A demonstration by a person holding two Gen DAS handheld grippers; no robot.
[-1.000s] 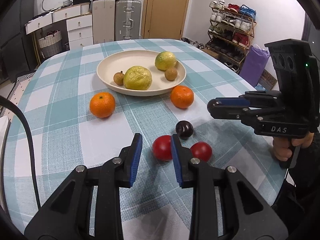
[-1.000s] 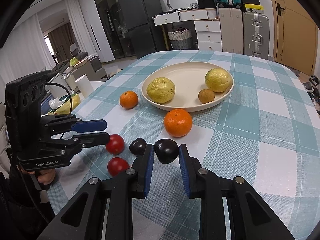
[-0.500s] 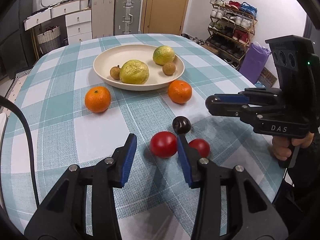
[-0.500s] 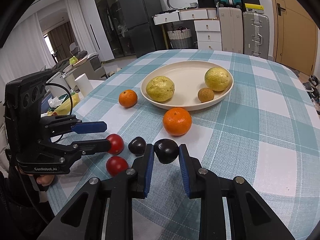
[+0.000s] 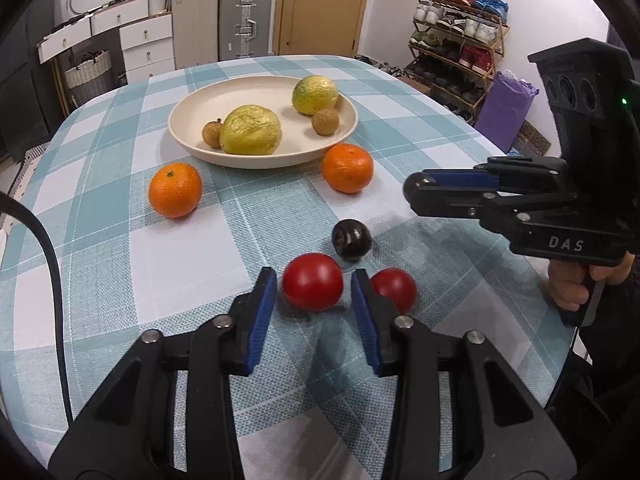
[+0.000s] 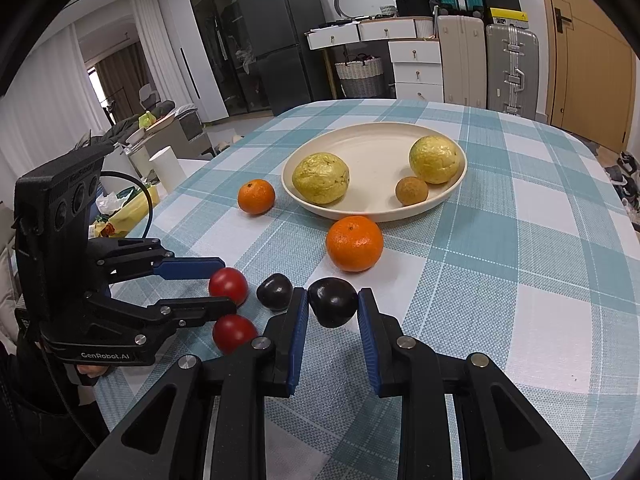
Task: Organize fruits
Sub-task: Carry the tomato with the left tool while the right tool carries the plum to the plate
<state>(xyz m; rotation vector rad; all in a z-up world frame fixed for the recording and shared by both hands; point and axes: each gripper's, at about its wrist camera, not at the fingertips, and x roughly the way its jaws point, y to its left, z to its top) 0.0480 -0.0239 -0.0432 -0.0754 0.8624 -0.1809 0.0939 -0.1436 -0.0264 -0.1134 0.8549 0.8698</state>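
My left gripper (image 5: pixel 314 294) is open with its jaws on either side of a red tomato (image 5: pixel 312 287) on the checked tablecloth, apart from it. A second red tomato (image 5: pixel 393 289) and a dark plum (image 5: pixel 352 238) lie just beyond. My right gripper (image 6: pixel 333 307) is shut on another dark plum (image 6: pixel 333 306), held just above the cloth. A cream plate (image 5: pixel 188 118) holds two yellow-green guavas (image 5: pixel 250 130) and two small brown longans (image 5: pixel 325 121). Two oranges (image 5: pixel 175 189) sit in front of the plate.
The right gripper's body (image 5: pixel 560 208) hangs over the table's right side in the left wrist view. The table edge (image 5: pixel 560 320) is close behind it. Drawers, suitcases and a shoe rack (image 5: pixel 456 36) stand beyond the table.
My left gripper has opened wider and moved forward and right, so the red tomato now sits between its jaws. The right gripper stays shut on the plum, barely moved.
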